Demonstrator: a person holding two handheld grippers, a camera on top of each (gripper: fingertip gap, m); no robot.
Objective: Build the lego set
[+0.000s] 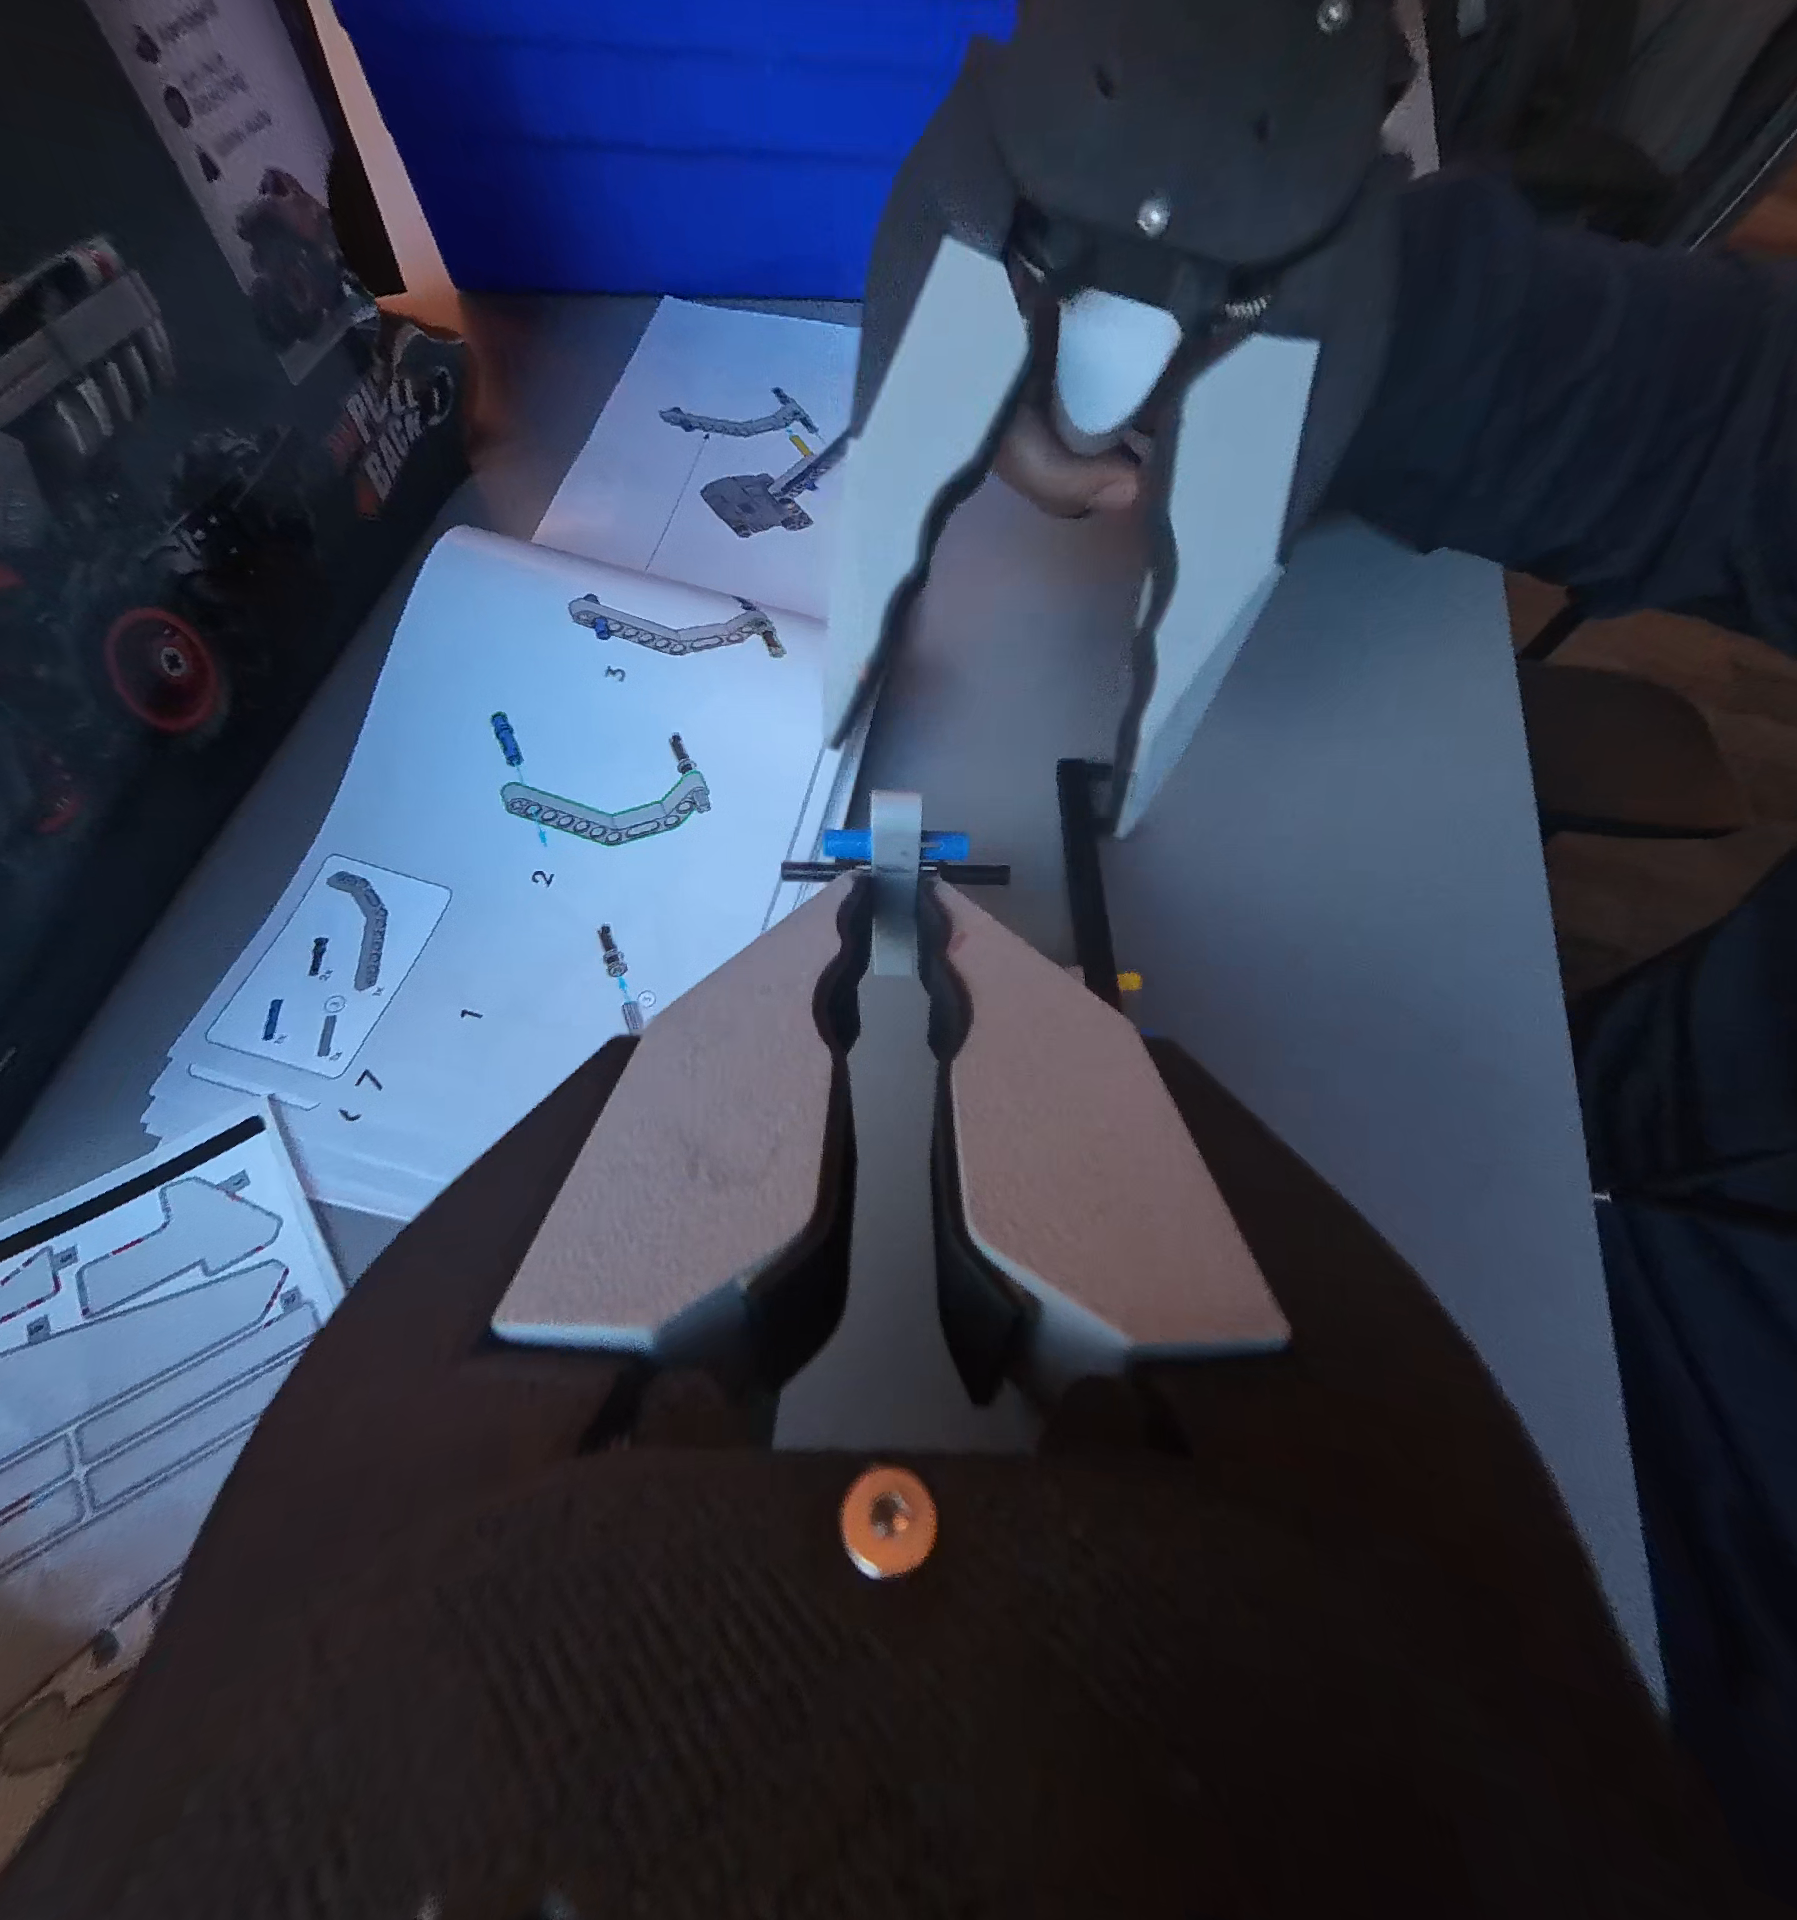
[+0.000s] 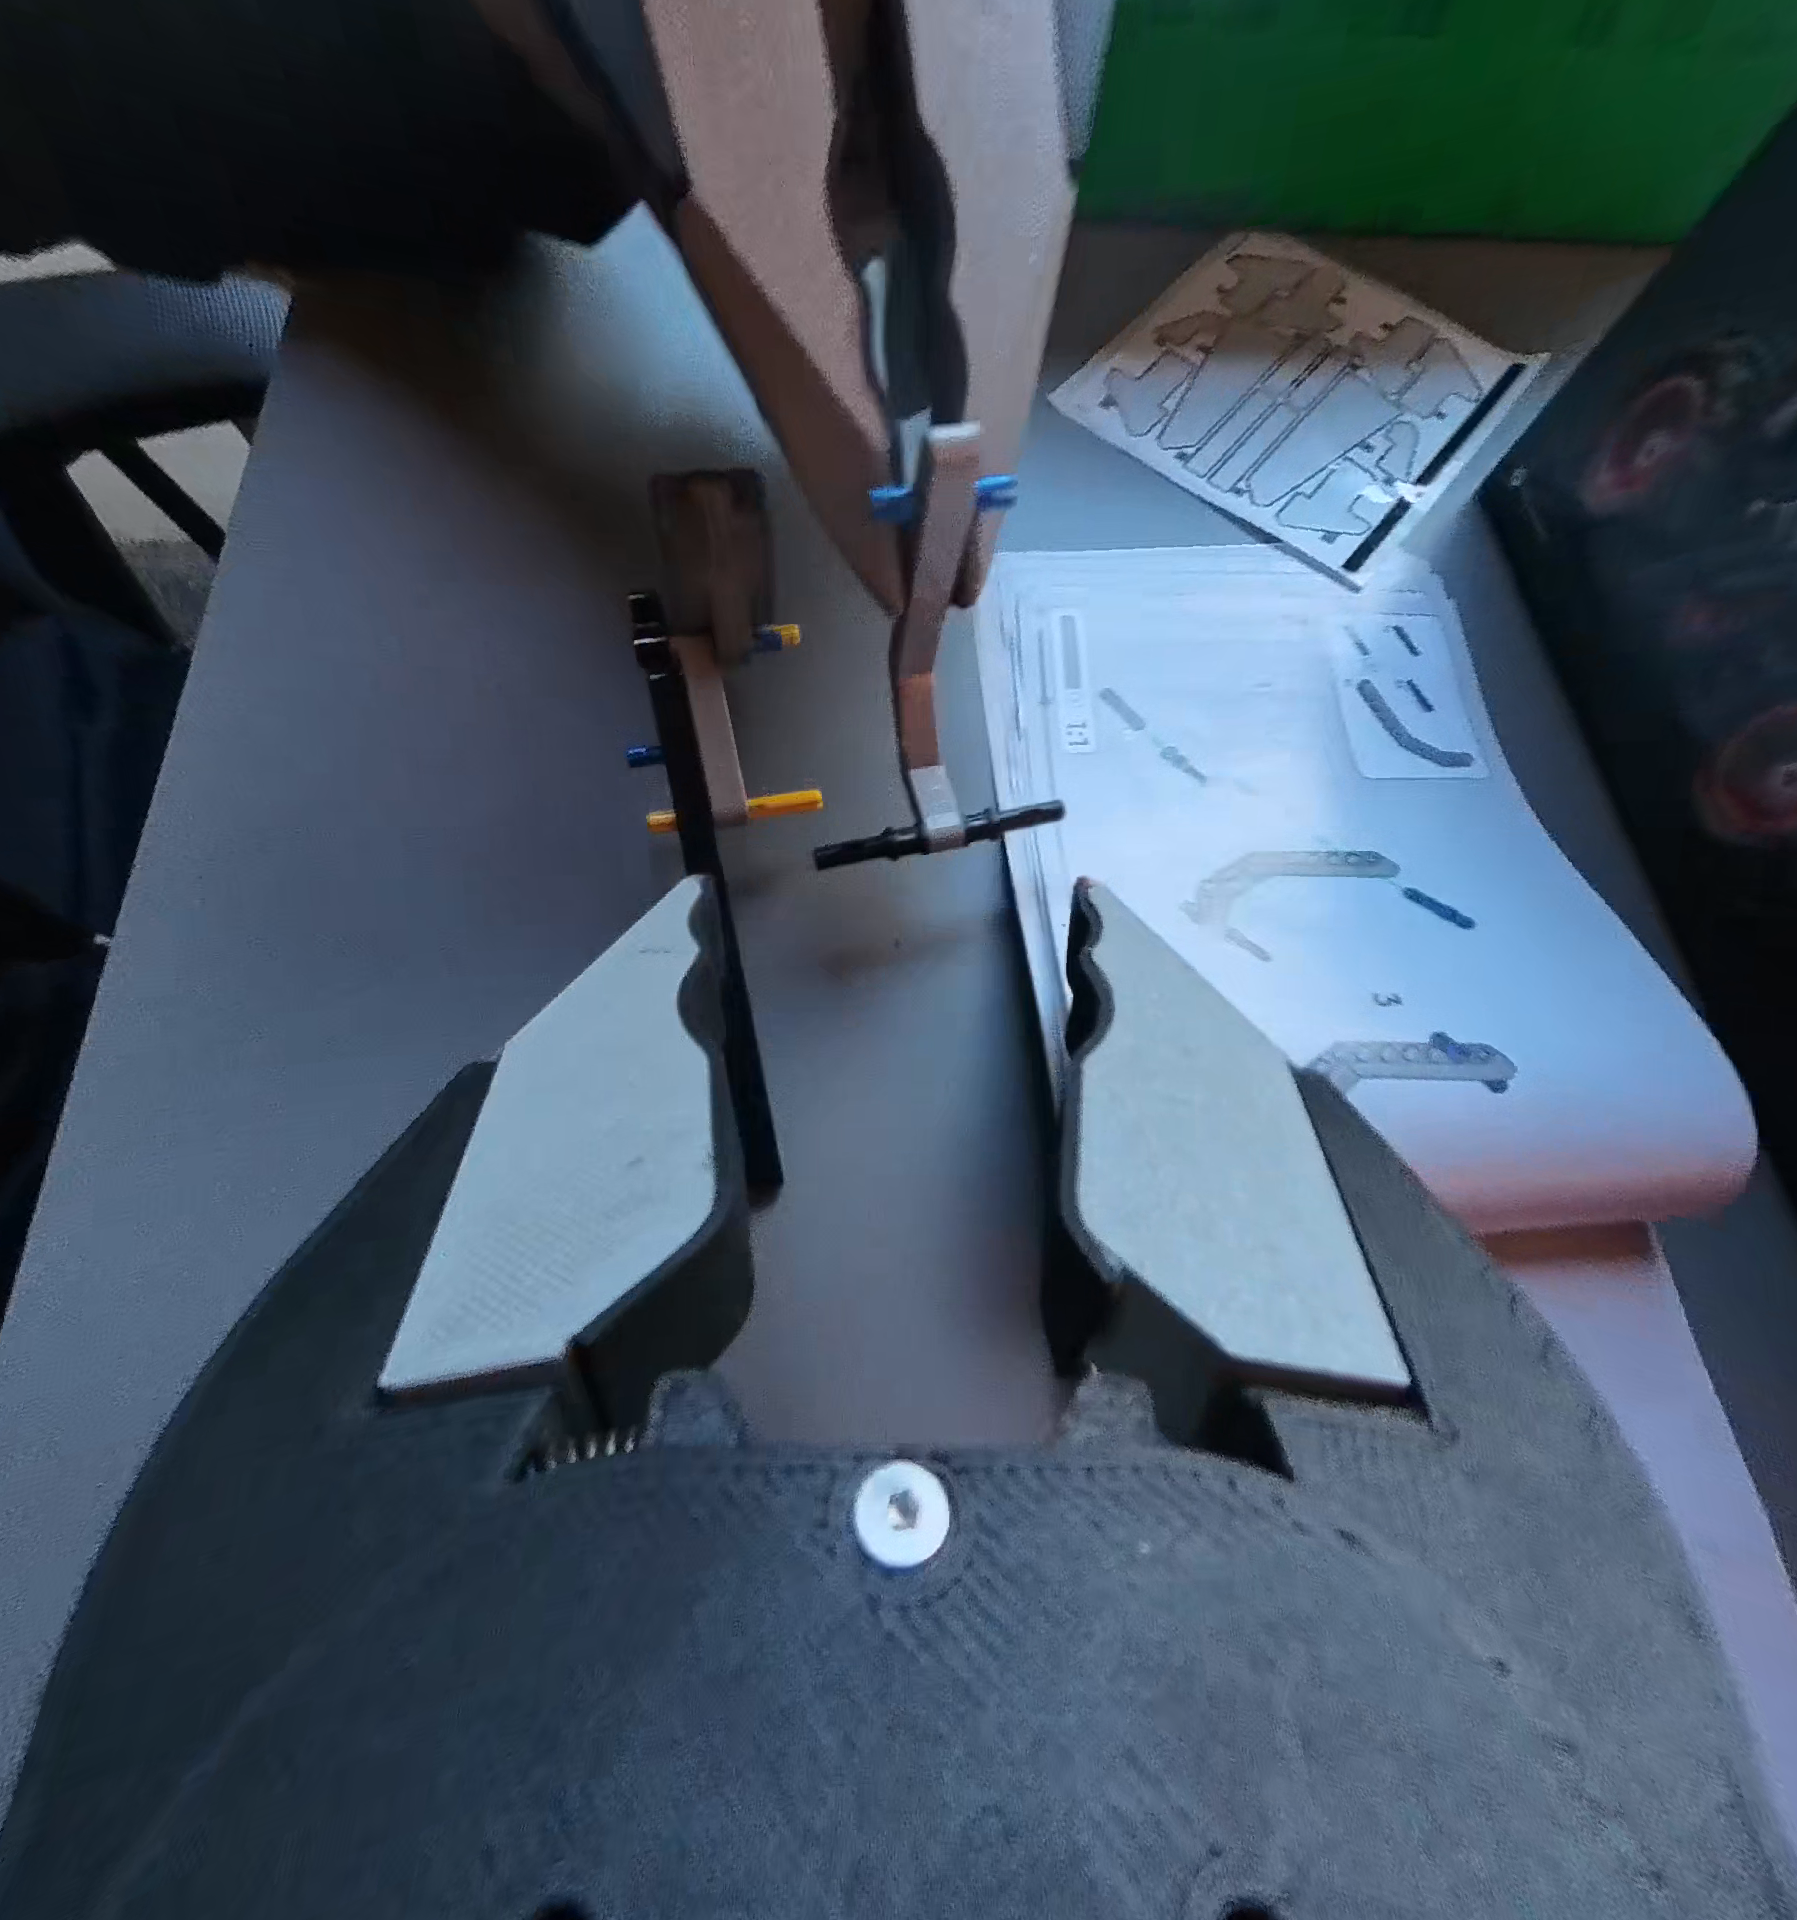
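My left gripper is shut on a grey bent lego beam and holds it above the grey table. A blue pin and a black axle stick through the beam. In the right wrist view the left gripper comes down from the top with the beam; the black axle crosses the beam's lower end. My right gripper is open and empty, just short of that axle. It also shows opposite in the left wrist view.
A sub-assembly lies on the table: a long black beam with yellow axles and a blue pin. The open instruction booklet, a sticker sheet, the set's box, a blue bin and a green bin stand around. Some 5 centimeters of space lies between my two pairs of fingers.
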